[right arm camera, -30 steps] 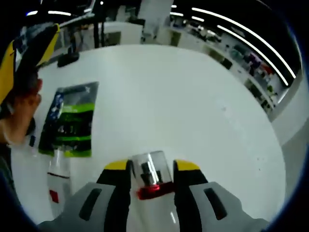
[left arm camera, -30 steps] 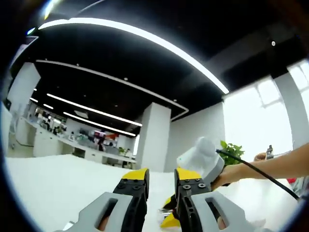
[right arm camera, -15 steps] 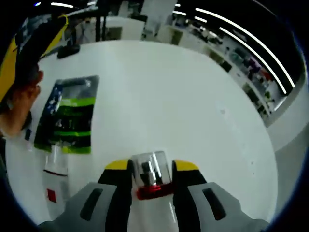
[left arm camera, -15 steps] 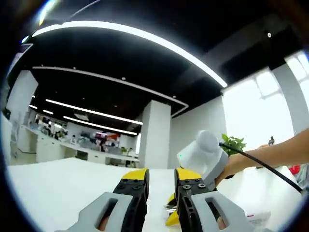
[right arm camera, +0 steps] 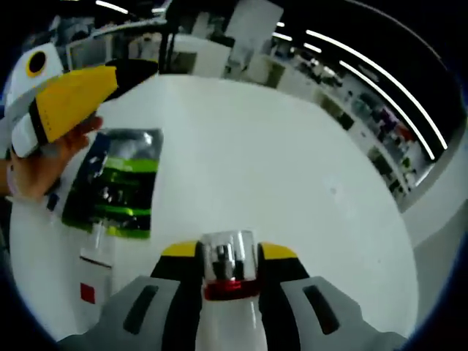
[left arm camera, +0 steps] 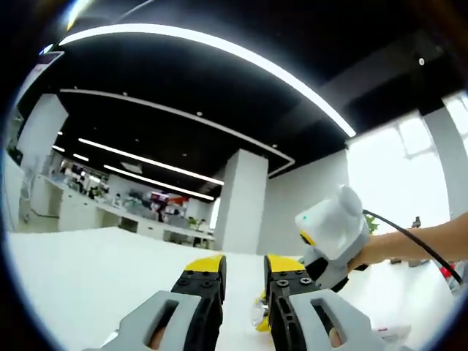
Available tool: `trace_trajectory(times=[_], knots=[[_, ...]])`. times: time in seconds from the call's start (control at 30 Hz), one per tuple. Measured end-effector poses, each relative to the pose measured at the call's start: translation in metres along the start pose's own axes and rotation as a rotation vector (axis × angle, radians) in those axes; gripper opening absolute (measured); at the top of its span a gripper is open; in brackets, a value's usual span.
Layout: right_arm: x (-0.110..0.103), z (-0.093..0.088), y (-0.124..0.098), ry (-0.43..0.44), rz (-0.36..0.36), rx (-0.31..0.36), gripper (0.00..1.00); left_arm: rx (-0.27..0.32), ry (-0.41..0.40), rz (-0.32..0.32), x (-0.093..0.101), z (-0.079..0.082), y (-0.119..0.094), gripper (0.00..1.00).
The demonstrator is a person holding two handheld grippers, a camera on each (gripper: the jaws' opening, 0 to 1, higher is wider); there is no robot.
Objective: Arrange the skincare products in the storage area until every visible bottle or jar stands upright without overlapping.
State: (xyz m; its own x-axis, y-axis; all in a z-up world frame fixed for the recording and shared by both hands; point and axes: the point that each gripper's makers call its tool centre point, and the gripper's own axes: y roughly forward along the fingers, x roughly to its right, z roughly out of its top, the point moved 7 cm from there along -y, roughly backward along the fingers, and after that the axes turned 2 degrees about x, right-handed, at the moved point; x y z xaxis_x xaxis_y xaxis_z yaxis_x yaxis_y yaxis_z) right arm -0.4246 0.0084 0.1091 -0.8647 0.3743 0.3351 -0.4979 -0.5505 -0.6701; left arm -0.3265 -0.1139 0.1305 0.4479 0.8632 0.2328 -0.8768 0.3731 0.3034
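Right claw grips the spray bottle

Now my right claw [right arm camera: 229, 252] is clamped on a white spray bottle [right arm camera: 228, 307] with a clear cap and red collar, held over the white table [right arm camera: 263, 146]. My left claw [left arm camera: 244, 267] stands slightly parted, holding nothing. A green packet [right arm camera: 117, 183] and another white bottle [right arm camera: 91, 274] lie flat on the table.

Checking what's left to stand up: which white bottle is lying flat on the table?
The white bottle with a red label, lying beside the green packet. The clear-capped bottle with the red collar is clamped in the right gripper.
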Motion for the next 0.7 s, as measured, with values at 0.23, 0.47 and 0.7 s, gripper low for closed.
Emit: trace_trajectory(times=[0.23,0.47,0.7], knots=[[0.022,0.025,-0.024,0.108,-0.059,0.154,0.26,0.001,-0.021,0.003,-0.002,0.000,-0.001,0.21],[0.030,0.036,-0.053,0.205,-0.075,0.279,0.26,0.013,-0.047,0.010,-0.004,0.001,-0.002,0.21],[0.030,0.031,-0.071,0.270,-0.063,0.348,0.26,0.015,-0.049,0.009,-0.004,0.002,-0.003,0.21]])
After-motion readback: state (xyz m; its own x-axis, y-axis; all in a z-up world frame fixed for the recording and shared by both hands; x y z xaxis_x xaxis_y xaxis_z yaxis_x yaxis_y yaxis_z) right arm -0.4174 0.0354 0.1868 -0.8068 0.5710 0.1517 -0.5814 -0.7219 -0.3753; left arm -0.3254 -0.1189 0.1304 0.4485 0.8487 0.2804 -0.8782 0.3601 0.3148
